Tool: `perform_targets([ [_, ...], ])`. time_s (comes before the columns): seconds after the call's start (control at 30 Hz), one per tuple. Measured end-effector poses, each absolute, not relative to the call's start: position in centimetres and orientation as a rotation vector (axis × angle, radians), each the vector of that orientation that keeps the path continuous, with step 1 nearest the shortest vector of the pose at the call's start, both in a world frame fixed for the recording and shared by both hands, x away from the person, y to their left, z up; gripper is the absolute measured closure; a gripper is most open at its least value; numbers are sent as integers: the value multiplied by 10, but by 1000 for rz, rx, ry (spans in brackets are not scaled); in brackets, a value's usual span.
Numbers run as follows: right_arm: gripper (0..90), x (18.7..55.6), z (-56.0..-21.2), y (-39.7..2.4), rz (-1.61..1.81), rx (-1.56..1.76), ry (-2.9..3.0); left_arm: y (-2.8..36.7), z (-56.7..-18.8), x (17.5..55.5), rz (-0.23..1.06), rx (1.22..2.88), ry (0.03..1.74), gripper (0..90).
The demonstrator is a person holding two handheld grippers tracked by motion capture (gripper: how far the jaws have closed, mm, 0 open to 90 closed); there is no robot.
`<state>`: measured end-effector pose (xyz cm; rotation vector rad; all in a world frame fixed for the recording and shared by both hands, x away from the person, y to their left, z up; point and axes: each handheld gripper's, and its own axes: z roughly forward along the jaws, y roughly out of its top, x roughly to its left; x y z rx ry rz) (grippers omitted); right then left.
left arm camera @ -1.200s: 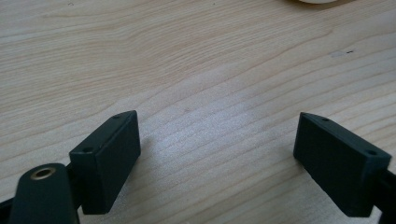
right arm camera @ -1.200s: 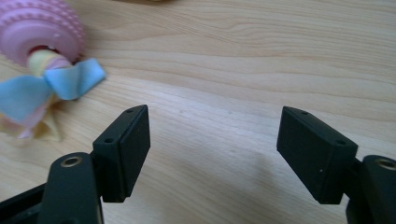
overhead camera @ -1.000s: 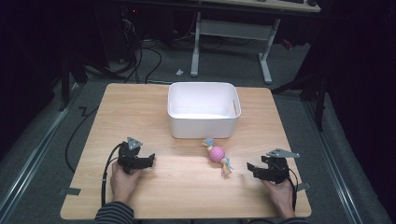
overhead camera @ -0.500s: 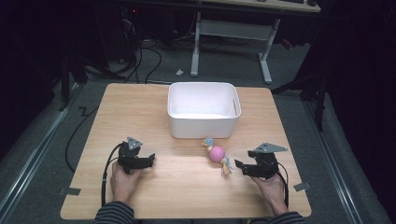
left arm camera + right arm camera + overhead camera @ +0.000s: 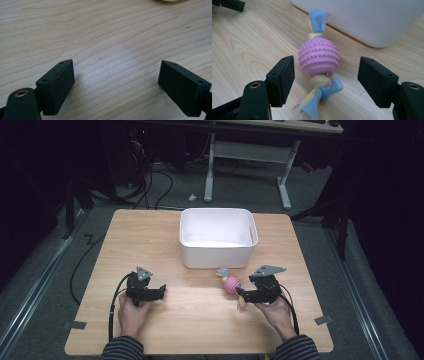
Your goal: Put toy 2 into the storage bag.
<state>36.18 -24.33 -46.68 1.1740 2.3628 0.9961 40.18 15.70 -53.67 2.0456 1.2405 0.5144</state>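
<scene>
A pink studded ball toy (image 5: 231, 284) (image 5: 318, 57) with blue and yellow cloth knots at both ends lies on the wooden table (image 5: 200, 340), just in front of the white bin (image 5: 218, 237). My right gripper (image 5: 241, 296) (image 5: 325, 76) is open, its jaws standing either side of the toy's near cloth tail and not touching it. My left gripper (image 5: 161, 291) (image 5: 116, 82) rests at the table's front left, open, with bare wood between its jaws.
The white bin's near wall (image 5: 372, 17) rises right behind the toy. A second table frame (image 5: 250, 155) and cables (image 5: 150, 175) stand on the floor beyond the far edge. Each gripper's cable (image 5: 114, 305) trails toward the table's front edge.
My right gripper has moved left and forward across the table until its open jaws flank the toy's near end. The left gripper has stayed put.
</scene>
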Motion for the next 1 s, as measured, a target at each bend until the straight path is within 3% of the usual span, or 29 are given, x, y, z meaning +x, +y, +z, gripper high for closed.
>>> perform_targets([
  [0.73,249,395,-483,-213,824,1188,2493,156,-537,402,510,2050,1235,117],
  [1.0,317,398,-489,-204,734,1169,2534,156,-537,401,510,2051,1231,117],
])
